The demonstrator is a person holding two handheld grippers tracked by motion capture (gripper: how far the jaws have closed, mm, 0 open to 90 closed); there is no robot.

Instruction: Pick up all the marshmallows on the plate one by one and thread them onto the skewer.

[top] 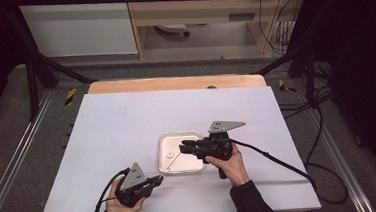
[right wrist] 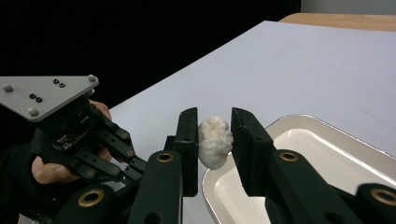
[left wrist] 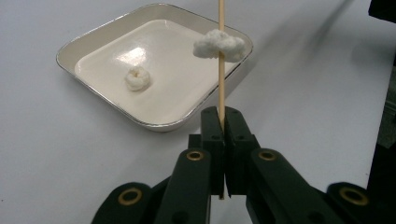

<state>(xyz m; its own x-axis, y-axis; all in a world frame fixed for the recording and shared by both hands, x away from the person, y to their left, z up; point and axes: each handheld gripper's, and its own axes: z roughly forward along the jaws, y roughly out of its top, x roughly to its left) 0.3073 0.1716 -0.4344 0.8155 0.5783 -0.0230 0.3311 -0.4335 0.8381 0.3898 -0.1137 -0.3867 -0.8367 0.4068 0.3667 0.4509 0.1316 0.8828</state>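
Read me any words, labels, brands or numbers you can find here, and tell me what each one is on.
None can be read: the tray, the skewer, the white pieces and both grippers are unmarked.
Too small and blurred: a plate on the wooden cabinet and yellow-black floor markers.

You are facing a white-topped table (top: 127, 120), with a wooden cabinet (top: 194, 10) standing beyond and cables (top: 321, 101) lying on grey floor (top: 7, 123).

Your left gripper (top: 153, 181) and right gripper (top: 185, 147) are black linkage tools, each jaw arm pinned with brass-ringed pivots. A grey three-cornered plate tops each, studded with small screws. A black cable trails from each, toward seven o'clock on the left, four o'clock on the right. Your sleeves are dark.
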